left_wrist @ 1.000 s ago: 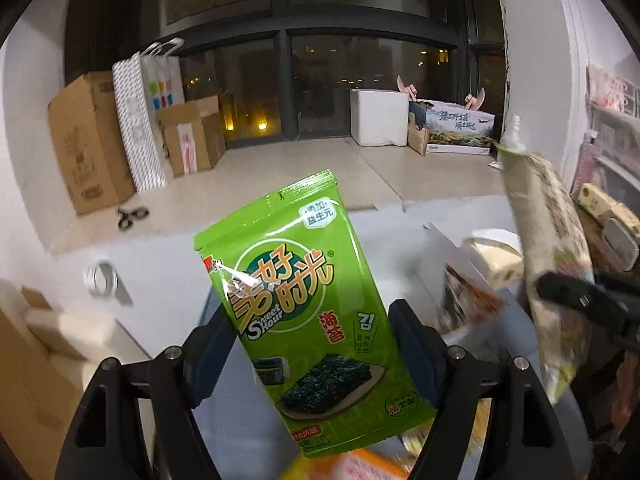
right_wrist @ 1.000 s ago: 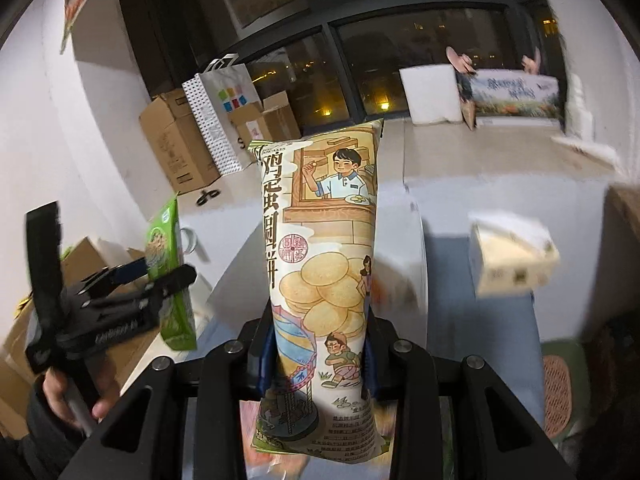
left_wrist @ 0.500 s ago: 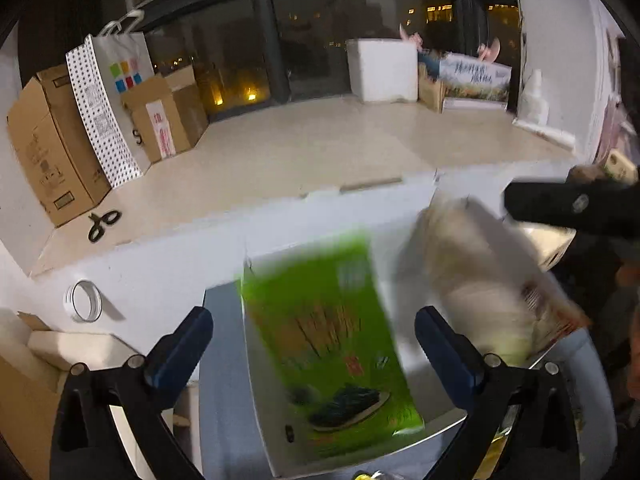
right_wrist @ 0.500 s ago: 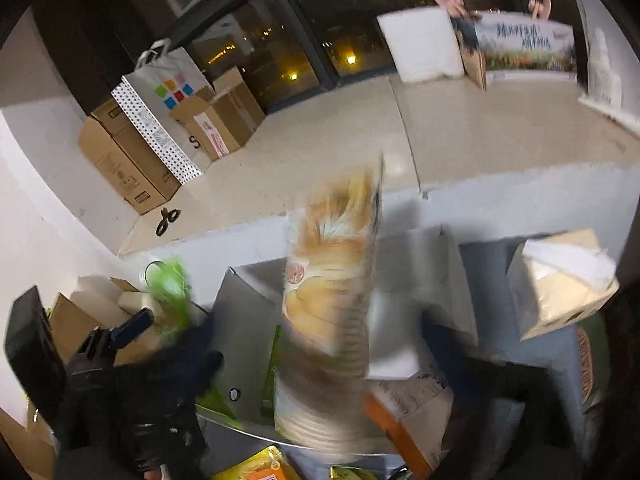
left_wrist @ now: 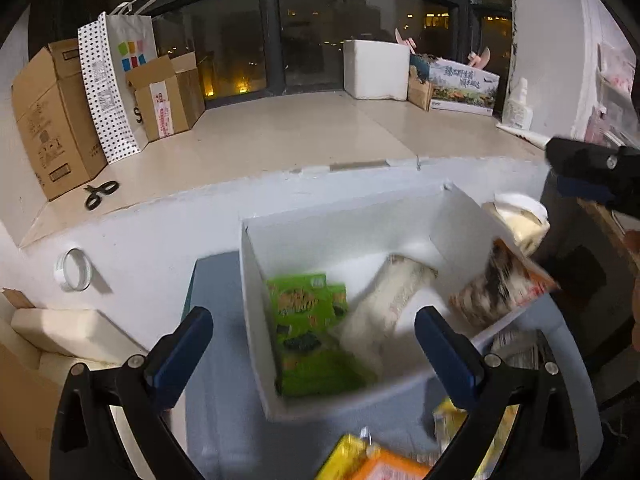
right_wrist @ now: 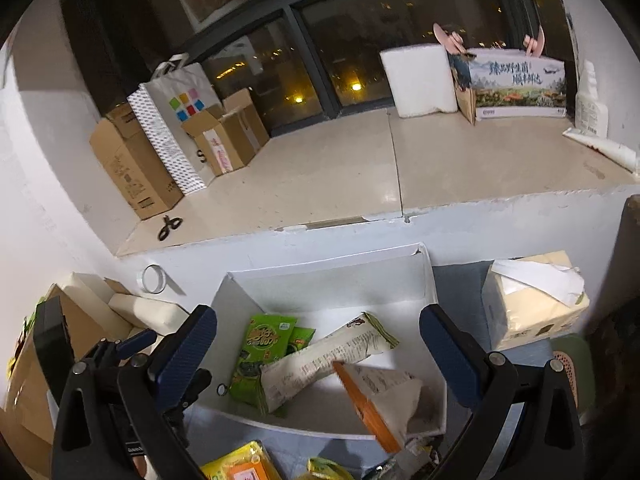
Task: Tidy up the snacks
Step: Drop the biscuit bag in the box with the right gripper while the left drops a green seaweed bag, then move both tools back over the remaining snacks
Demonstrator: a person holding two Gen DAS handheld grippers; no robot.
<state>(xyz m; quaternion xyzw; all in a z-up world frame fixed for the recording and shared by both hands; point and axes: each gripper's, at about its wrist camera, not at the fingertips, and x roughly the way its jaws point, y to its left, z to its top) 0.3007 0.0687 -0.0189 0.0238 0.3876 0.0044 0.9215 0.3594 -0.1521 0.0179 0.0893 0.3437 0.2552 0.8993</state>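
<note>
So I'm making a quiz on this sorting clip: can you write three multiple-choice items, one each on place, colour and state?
1. Where is the seaweed pack?
A. on the window ledge
B. inside the white box
C. in a gripper

2. What colour is the seaweed pack?
A. green
B. red
C. blue

3. How is the left hand-held gripper?
A. shut on a pack
B. shut, empty
C. open, empty

Answers:
1 B: it lies on the box floor, beside the long cracker pack.
2 A: its wrapper is bright green.
3 C: its fingers stand wide apart, holding nothing.
</note>
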